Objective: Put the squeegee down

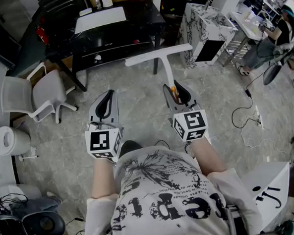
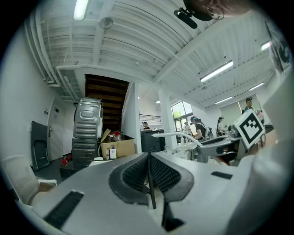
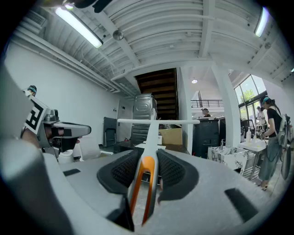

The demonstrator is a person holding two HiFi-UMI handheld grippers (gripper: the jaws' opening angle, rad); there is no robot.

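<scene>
The squeegee (image 1: 167, 71) has a white T-shaped blade bar and a white stem that ends in an orange forked handle. My right gripper (image 1: 178, 91) is shut on that handle, and the squeegee sticks out level ahead of it, above the floor. In the right gripper view the orange handle (image 3: 146, 170) sits pinched between the black pads, with the blade bar (image 3: 158, 121) crosswise beyond them. My left gripper (image 1: 105, 101) is held level beside it on the left, shut with nothing between its pads (image 2: 161, 173). The left gripper view shows the squeegee (image 2: 177, 135) off to its right.
A black table (image 1: 132, 38) with a white board on it stands ahead. Two white chairs (image 1: 39, 94) are at the left, and a marble-patterned cabinet (image 1: 201, 22) is at the right. Cables (image 1: 251, 120) lie on the floor at the right. A person (image 1: 269, 40) stands at the far right.
</scene>
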